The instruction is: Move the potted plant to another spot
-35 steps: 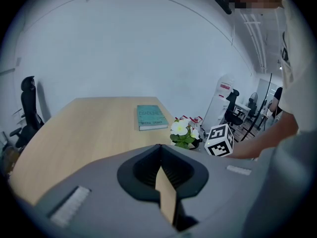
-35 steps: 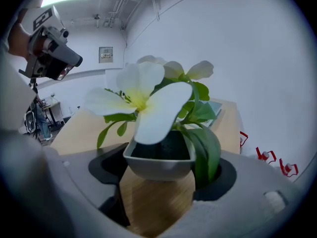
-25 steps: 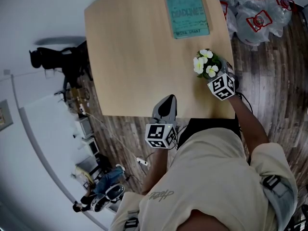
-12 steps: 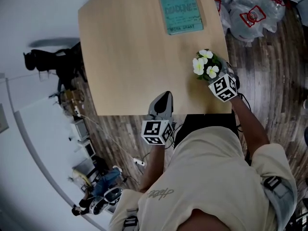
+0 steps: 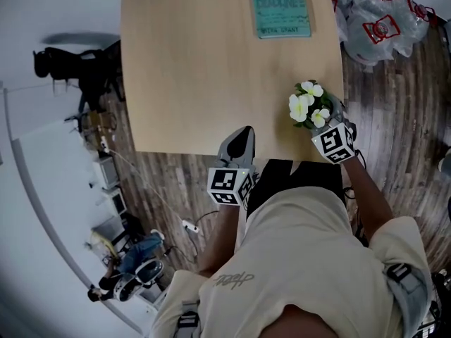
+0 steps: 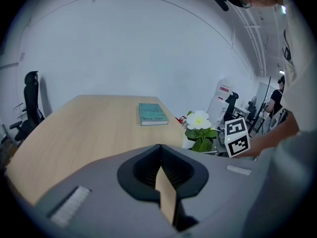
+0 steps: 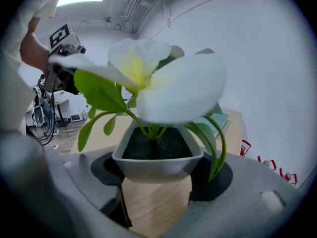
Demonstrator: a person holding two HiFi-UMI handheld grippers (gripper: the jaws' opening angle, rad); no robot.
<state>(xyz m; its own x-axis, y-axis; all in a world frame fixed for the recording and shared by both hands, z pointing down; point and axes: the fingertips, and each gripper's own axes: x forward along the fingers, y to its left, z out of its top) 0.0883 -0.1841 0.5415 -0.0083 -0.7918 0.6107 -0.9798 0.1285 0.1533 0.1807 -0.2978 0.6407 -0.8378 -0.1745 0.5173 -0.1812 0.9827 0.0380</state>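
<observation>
The potted plant [image 5: 309, 105], white flowers over green leaves in a white pot on a wooden base, sits by the right front corner of the light wooden table [image 5: 190, 69]. My right gripper [image 5: 323, 120] is shut on the pot, one jaw on each side. In the right gripper view the pot [image 7: 157, 152] fills the space between the jaws and the flowers hide most of what lies beyond. My left gripper [image 5: 243, 136] is shut on nothing, its tip over the table's front edge, left of the plant [image 6: 200, 133]. Its jaws meet in the left gripper [image 6: 160, 150] view.
A teal book [image 5: 282, 5] lies at the table's far side, also in the left gripper view [image 6: 151, 114]. Plastic bags [image 5: 384, 20] lie on the wooden floor to the right. A black office chair [image 5: 63, 69] stands left of the table, with clutter on the floor below it.
The plant and my right gripper have shifted a little toward the table's front edge. The left gripper stays at the front edge, still shut.
</observation>
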